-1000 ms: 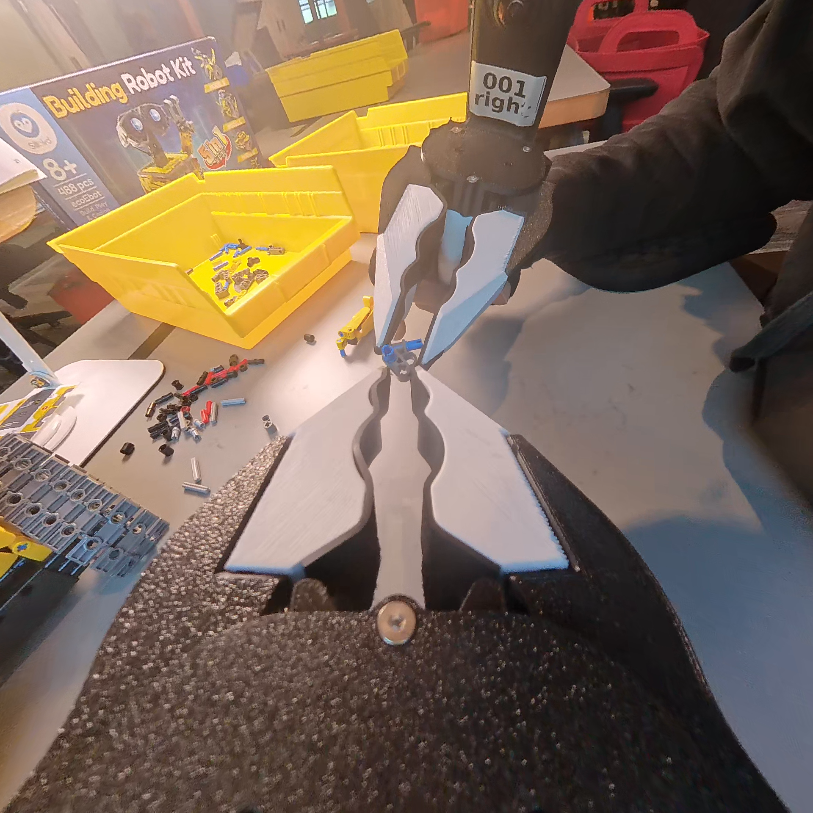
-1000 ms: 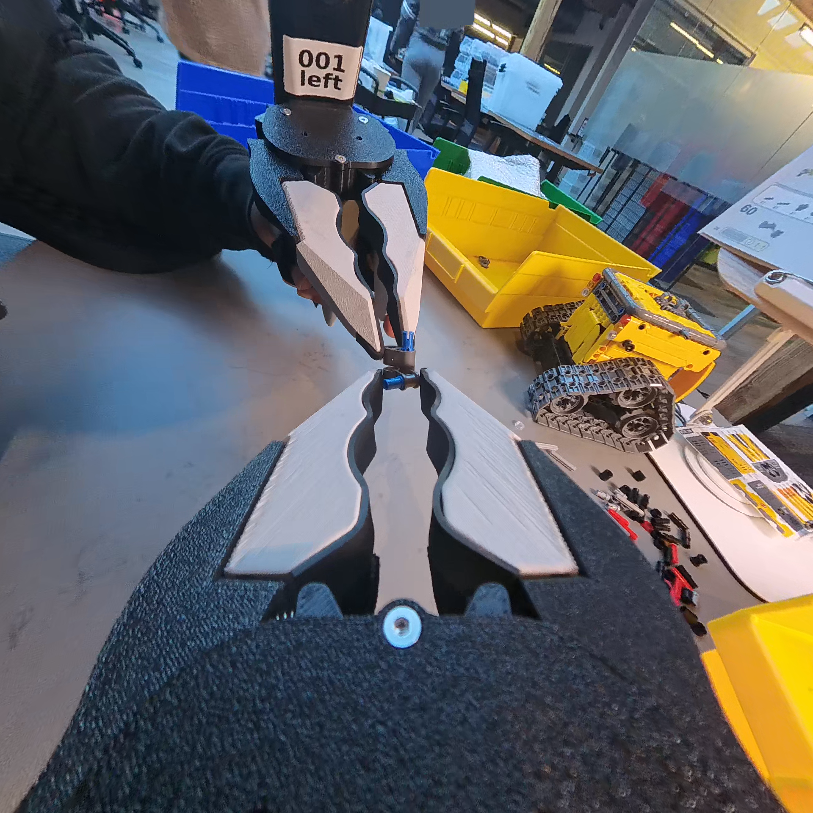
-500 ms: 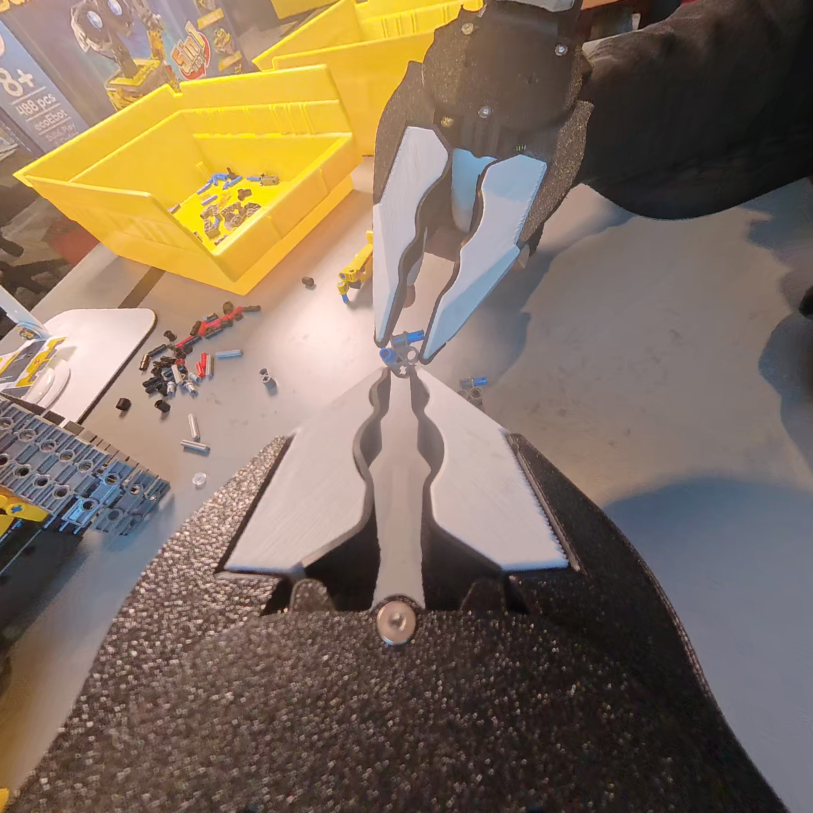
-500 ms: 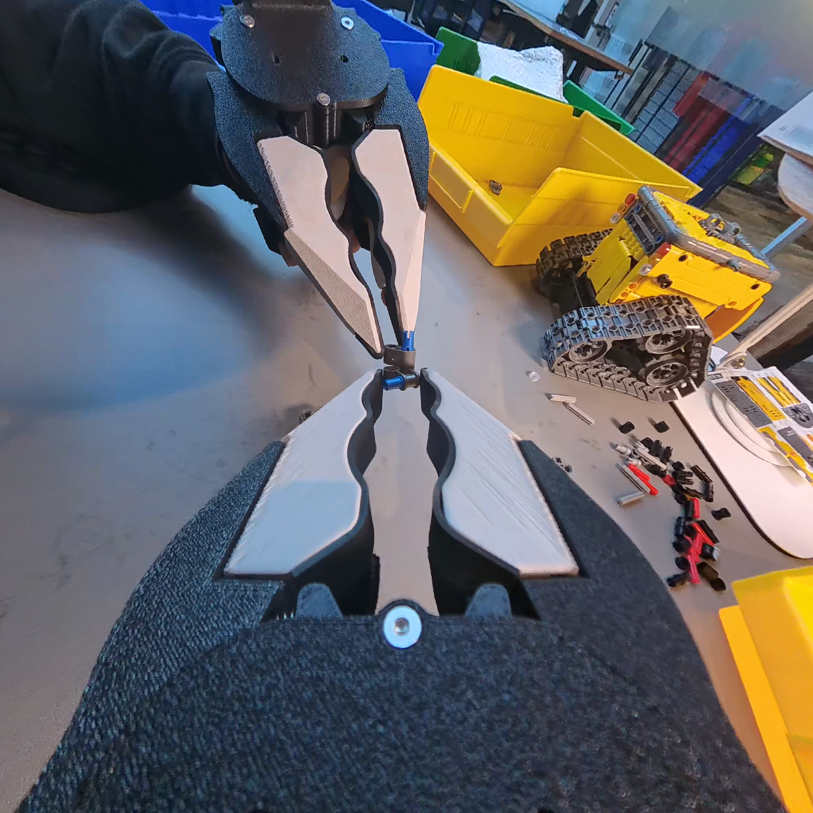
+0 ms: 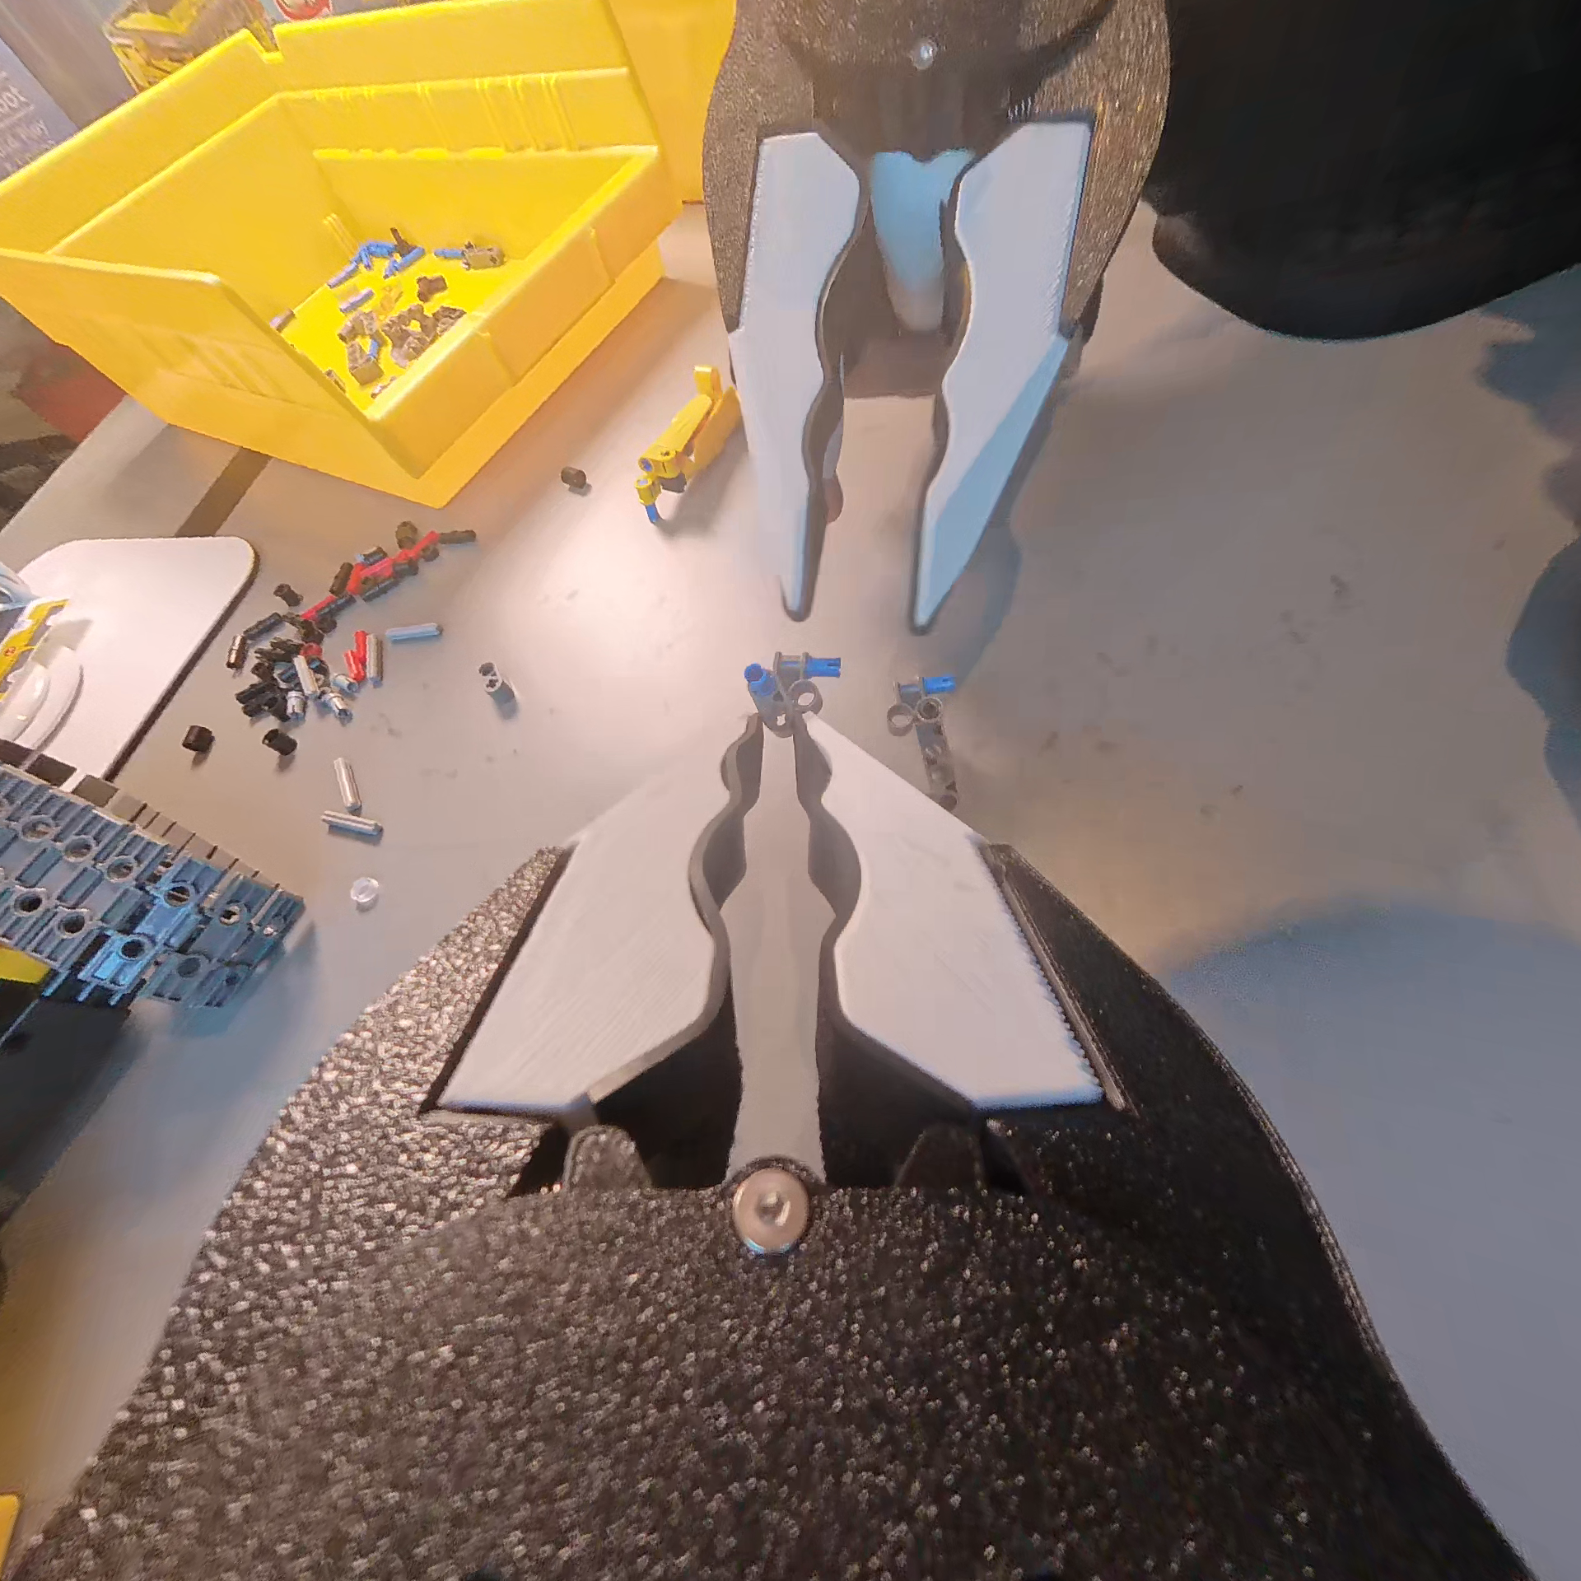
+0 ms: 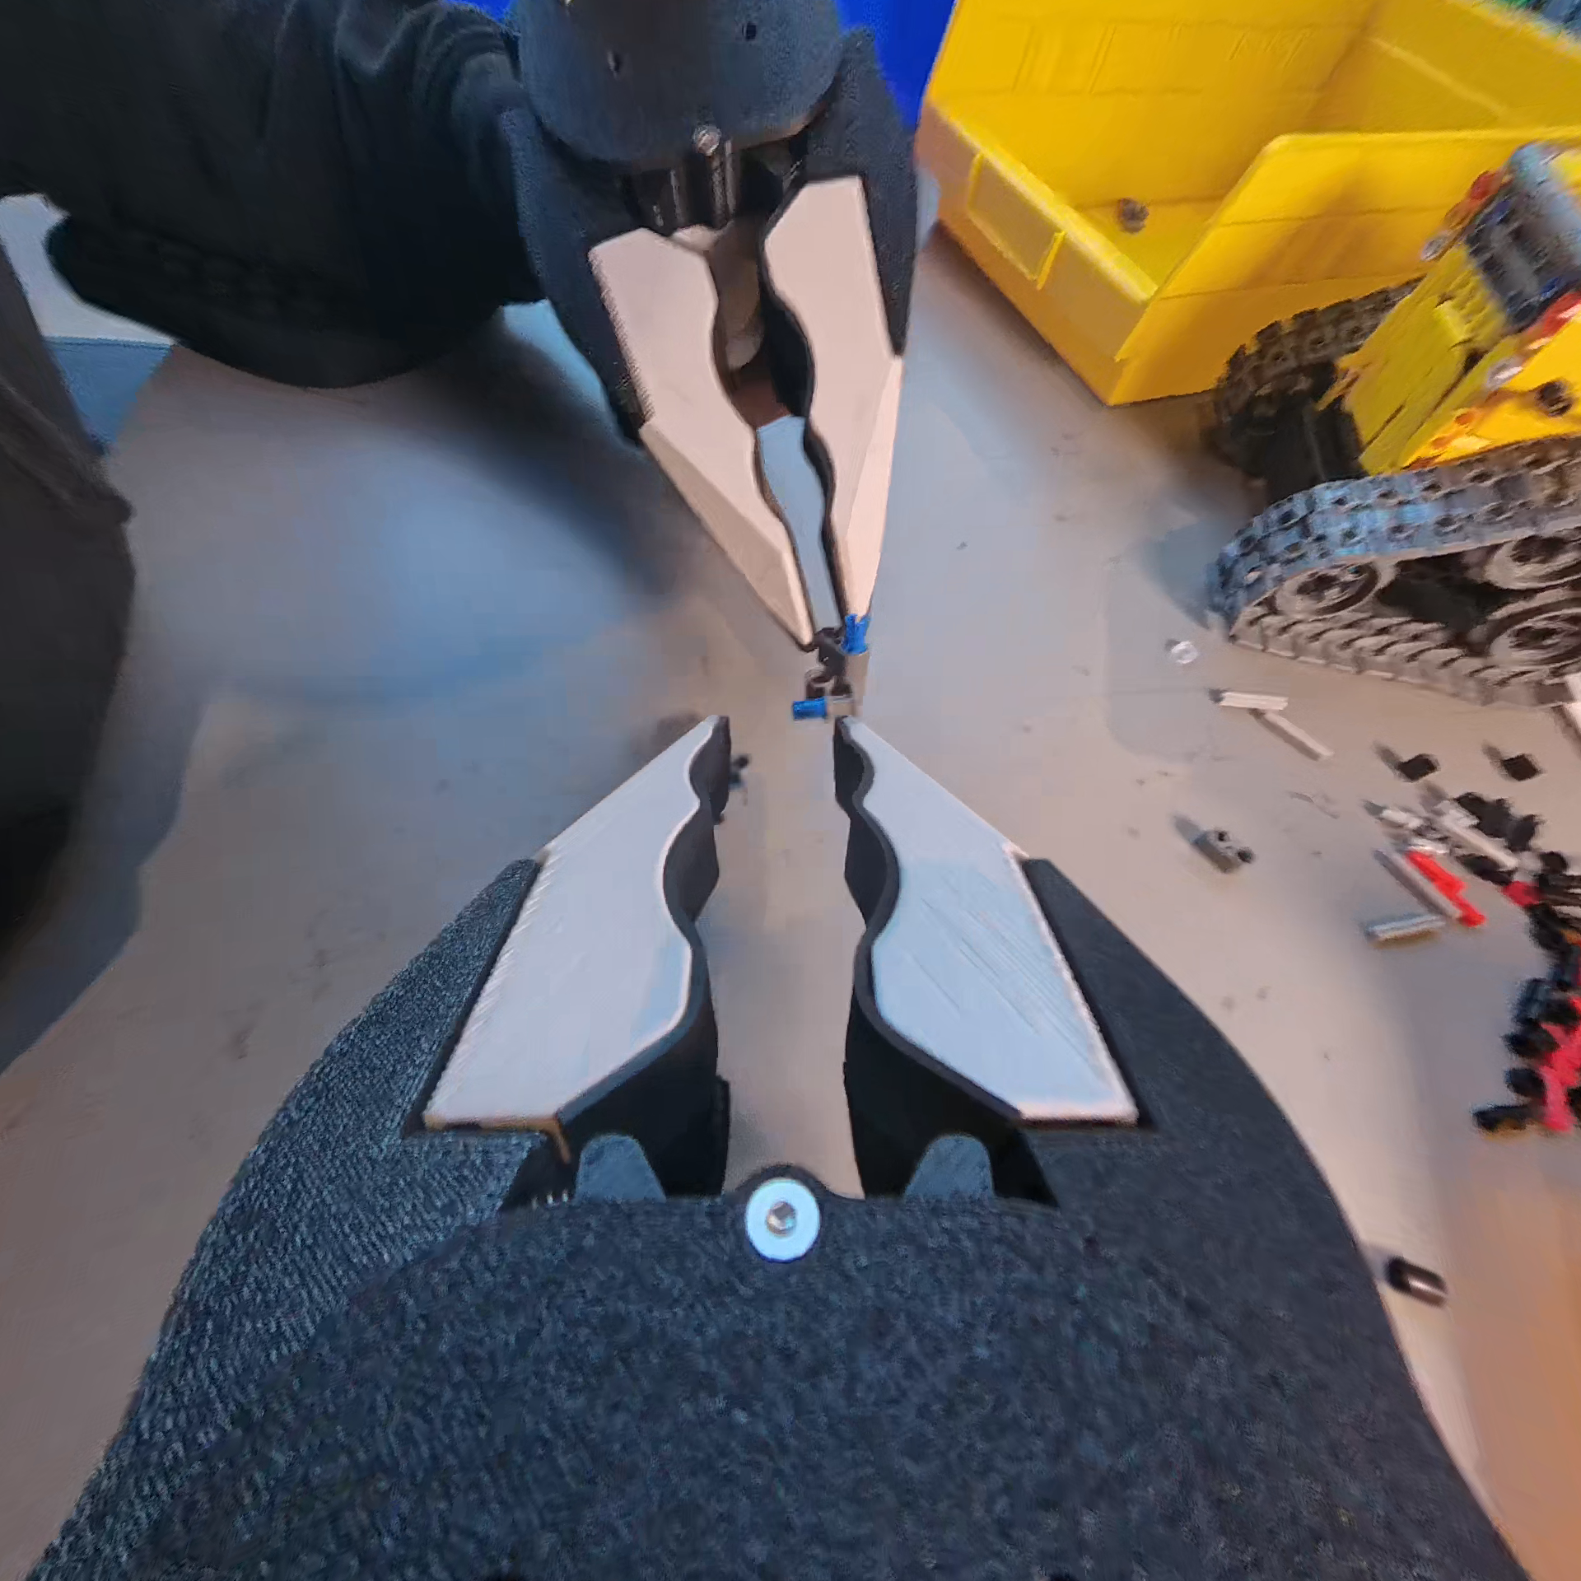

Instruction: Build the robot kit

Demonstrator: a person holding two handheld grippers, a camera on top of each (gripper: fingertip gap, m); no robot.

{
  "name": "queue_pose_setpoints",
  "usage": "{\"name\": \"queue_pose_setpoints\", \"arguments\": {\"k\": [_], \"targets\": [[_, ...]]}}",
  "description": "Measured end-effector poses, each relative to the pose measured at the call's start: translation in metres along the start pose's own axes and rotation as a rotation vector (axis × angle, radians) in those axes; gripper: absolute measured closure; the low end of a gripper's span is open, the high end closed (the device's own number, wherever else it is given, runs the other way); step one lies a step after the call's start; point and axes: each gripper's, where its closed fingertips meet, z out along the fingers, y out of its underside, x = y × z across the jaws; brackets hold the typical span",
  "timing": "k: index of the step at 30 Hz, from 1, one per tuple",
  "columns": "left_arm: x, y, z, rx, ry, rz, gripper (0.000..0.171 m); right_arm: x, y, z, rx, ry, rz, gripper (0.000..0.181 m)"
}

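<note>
- Small dark connector with blue pins (image 5: 791, 684): it sits at the centre of the left wrist view, pinched at its lower end and raised above the bench (image 5: 1198, 599).
- Left claw (image 5: 777, 727): drawn in to a narrow slit, its two tips clamped on the connector's dark end. The blue pins stick out beyond the tips.
- Right claw (image 6: 780, 725): spread apart and holding nothing. Its tips point at the connector from the other side, close to it but not touching.
- A second dark piece with a blue pin (image 5: 920, 697) lies on the bench just right of the held one.
- Yellow bin (image 5: 214, 282), upper left of the left wrist view: a small heap of dark, grey and blue pieces (image 5: 385, 308) lies on its floor.
- Another yellow bin (image 6: 1112, 171), upper right of the right wrist view: only one small dark piece (image 6: 1129, 210) shows inside.
- On the bench outside the bins there is a scatter of black, red and grey pins (image 5: 342, 616) at left. A small yellow part (image 5: 689, 436) lies near the first bin.
- A yellow tracked vehicle model (image 6: 1412, 479) stands at the right edge, beside the second bin.
</note>
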Motion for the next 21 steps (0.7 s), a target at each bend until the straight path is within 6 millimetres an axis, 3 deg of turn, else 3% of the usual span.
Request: {"name": "queue_pose_setpoints", "arguments": {"k": [6,9,12,17,21], "targets": [[0.007,0.015,0.007,-0.072,0.040,0.003,0.166,-0.022,0.027,0.017,-0.209,-0.121,-0.028,0.148],[0.010,0.021,0.009,-0.105,0.052,0.006,0.165,-0.022,0.037,0.024,-0.279,-0.121,-0.058,0.164],[0.012,0.025,0.009,-0.128,0.064,-0.001,0.165,-0.028,0.032,0.016,-0.229,-0.169,-0.072,0.165],[0.022,0.026,0.015,-0.142,0.096,-0.012,0.165,-0.021,-0.008,-0.004,0.023,-0.136,-0.076,0.165],[0.032,0.030,0.020,-0.178,0.118,-0.005,0.166,-0.023,0.006,0.008,-0.021,-0.119,-0.140,0.165]]}}
